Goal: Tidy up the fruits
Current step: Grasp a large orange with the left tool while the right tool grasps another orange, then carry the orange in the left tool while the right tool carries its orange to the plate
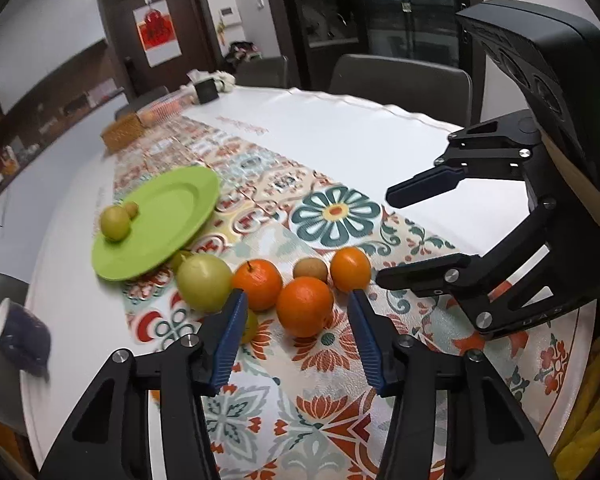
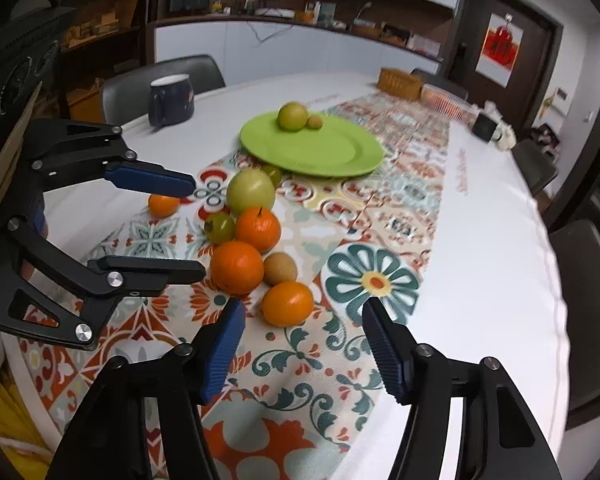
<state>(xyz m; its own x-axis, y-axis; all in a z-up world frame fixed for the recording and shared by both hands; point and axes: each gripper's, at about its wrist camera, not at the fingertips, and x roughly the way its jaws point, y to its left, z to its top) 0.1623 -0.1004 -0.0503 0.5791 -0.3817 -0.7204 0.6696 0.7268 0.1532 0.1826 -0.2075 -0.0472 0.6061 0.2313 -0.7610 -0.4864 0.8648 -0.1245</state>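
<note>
Dining room, white table [image 1: 340, 136] with a patterned runner [image 1: 320, 380] down its middle; kitchen counter and chairs behind.

Item 1. Left gripper [image 1: 298, 304]: nearest in its own view, jaws apart with nothing pressed, straddling the front orange [image 1: 305, 307]. The placing suggested that fruit as its pick.

Item 2. Right gripper [image 2: 304, 322]: jaws likewise apart and empty, aimed at the end orange [image 2: 287, 303], the outermost of the row and the easiest to reach from that side. Both tools tilted down toward the pile, so one fruit each seemed intended.

Item 3. Loose fruit, mid-runner, bunched and mostly touching: third orange [image 1: 258, 284] with stem, brown fruit [image 1: 310, 269], large green fruit [image 1: 204, 283], a small green one [image 2: 220, 226] tucked beside it, another [image 2: 272, 174] under the plate's edge. One small orange [image 2: 163, 205] lay apart, partly behind the left gripper's finger.

Item 4. Green plate [image 1: 172, 216], just beyond the pile: carried a green fruit [image 1: 115, 223] and a small brown one [image 1: 131, 209] at its rim, most of it bare. Likely the collecting place.

Item 5. Farther off: dark mug [image 2: 171, 98], basket [image 2: 398, 82], tissue box [image 1: 206, 90].
</note>
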